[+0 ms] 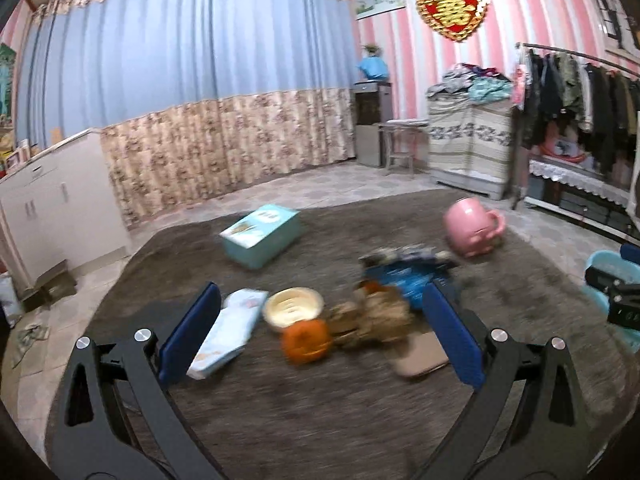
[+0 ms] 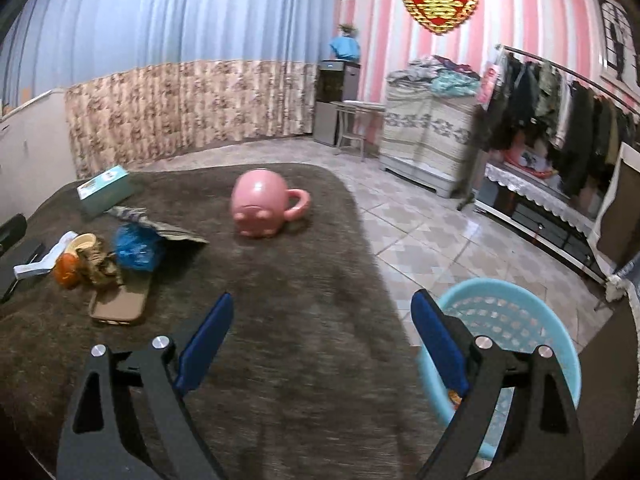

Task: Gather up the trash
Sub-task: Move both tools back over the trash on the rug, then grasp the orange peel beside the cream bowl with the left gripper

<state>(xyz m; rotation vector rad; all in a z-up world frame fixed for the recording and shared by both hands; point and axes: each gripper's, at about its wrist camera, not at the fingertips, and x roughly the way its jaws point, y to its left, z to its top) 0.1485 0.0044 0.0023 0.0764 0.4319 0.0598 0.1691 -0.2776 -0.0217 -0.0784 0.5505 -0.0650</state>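
Observation:
A heap of trash lies on the brown-covered table (image 1: 304,420): an orange peel (image 1: 306,340), a cream lid (image 1: 294,307), crumpled brown paper (image 1: 376,316), a blue plastic bag (image 1: 408,280) and a pale blue packet (image 1: 228,332). My left gripper (image 1: 320,336) is open and empty, its blue pads either side of the heap, just short of it. The heap shows at the left in the right wrist view (image 2: 104,260). My right gripper (image 2: 322,344) is open and empty above the table's right edge, next to a light blue basket (image 2: 532,320).
A pink mug (image 1: 474,226) lies on its side at the far right. A teal box (image 1: 262,236) sits at the back. A tan phone case (image 1: 424,354) lies by the heap. Tiled floor, a clothes rack (image 2: 560,112) and cabinets surround the table.

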